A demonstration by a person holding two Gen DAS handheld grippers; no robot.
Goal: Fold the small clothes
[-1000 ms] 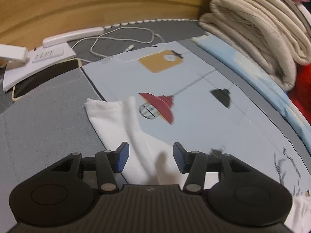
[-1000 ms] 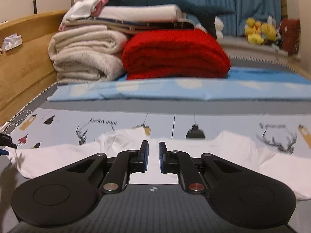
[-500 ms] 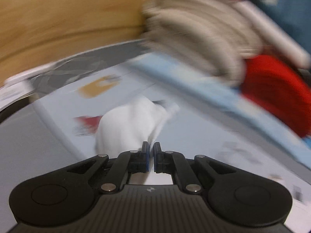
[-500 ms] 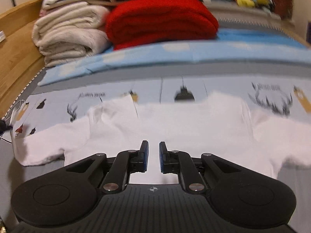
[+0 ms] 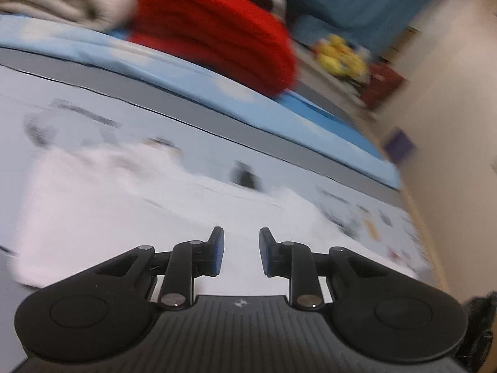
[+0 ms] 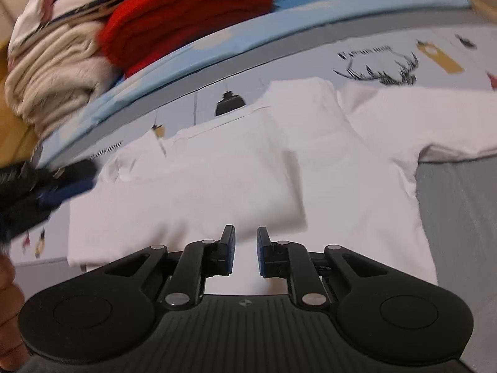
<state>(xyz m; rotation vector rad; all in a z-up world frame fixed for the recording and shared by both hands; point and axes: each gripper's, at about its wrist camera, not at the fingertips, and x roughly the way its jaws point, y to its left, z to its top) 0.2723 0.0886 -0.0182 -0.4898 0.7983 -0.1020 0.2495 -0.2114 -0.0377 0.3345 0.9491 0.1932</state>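
Note:
A small white T-shirt (image 6: 279, 168) lies flat on the printed bedsheet (image 6: 435, 49). Its left sleeve is folded over onto the body; the right sleeve (image 6: 435, 118) still lies spread out. My right gripper (image 6: 246, 255) hovers over the shirt's lower middle, jaws slightly apart and empty. My left gripper (image 5: 239, 255) is open and empty above the shirt (image 5: 108, 202) in a blurred view. It also shows at the left edge of the right wrist view (image 6: 46, 186), beside the folded sleeve.
A folded red blanket (image 6: 186, 15) and beige towels (image 6: 52, 77) are stacked at the back on a light blue sheet (image 6: 310, 15). Yellow plush toys (image 5: 341, 56) sit at the far end. A wooden bed frame (image 6: 15, 140) runs along the left.
My left gripper shut on the left sleeve, carried it over onto the shirt's body, then opened and let go. My right gripper has risen and tilted over the shirt.

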